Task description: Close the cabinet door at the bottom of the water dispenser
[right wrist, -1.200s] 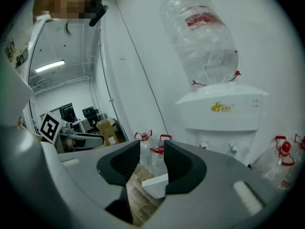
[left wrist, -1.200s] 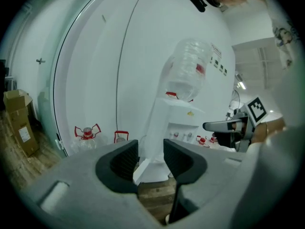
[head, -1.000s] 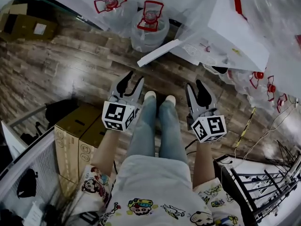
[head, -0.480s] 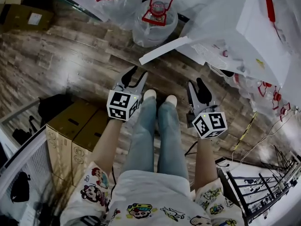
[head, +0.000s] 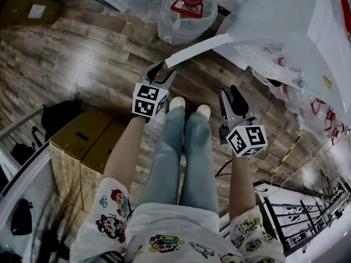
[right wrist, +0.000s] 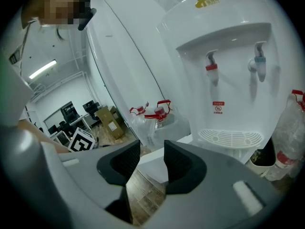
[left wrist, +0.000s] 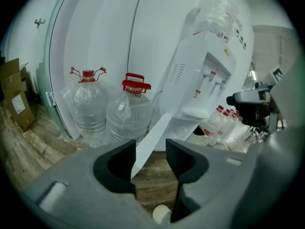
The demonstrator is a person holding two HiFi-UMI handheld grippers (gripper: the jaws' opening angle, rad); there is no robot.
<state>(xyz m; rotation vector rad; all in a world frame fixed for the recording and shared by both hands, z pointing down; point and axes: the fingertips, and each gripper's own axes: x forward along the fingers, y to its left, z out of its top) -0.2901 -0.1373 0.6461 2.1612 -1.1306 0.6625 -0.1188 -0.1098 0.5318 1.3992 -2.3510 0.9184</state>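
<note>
The open cabinet door [head: 200, 49] juts out from the water dispenser [right wrist: 228, 80]. Its free end lies just ahead of the left gripper [head: 163, 72], whose fingers are opening, with the edge in their gap but not gripped. The right gripper [head: 233, 96], fingers apart and empty, is farther

A floor [head: 82, 53] of dark wood planks is shown, with glare spread across it. A white curved wall [left wrist: 95, 42] is seen behind two large water jugs [left wrist: 88, 106]. Brown cardboard boxes [head: 82, 147] are placed at the left, and a black wire rack [head: 299, 223] is set at the lower right. A ceiling strip light [right wrist: 43, 69] is lit.
</note>
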